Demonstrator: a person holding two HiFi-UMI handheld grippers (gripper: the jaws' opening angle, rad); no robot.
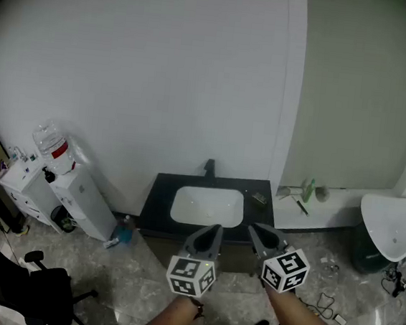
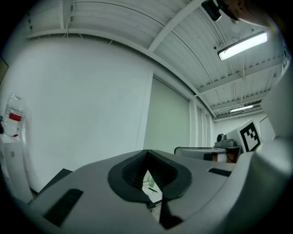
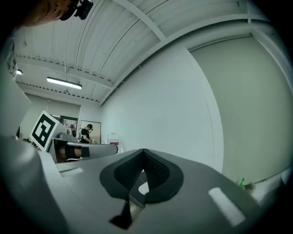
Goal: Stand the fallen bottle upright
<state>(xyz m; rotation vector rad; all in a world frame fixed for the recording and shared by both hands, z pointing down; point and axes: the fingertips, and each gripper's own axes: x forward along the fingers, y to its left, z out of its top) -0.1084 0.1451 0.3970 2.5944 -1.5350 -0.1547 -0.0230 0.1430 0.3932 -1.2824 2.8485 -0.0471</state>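
A small green bottle rests on the white ledge to the right of the sink; whether it lies or stands I cannot tell. Through the gap under the left jaws it shows as a green sliver, and as a tiny green tip low right in the right gripper view. My left gripper and right gripper hover side by side before the black counter. Both point level toward the wall, far short of the bottle. Their jaws are shut with nothing between them.
A white sink basin with a dark faucet sits in the counter. A water dispenser leans at the left, a black office chair below it. A blue bottle and cables lie on the floor.
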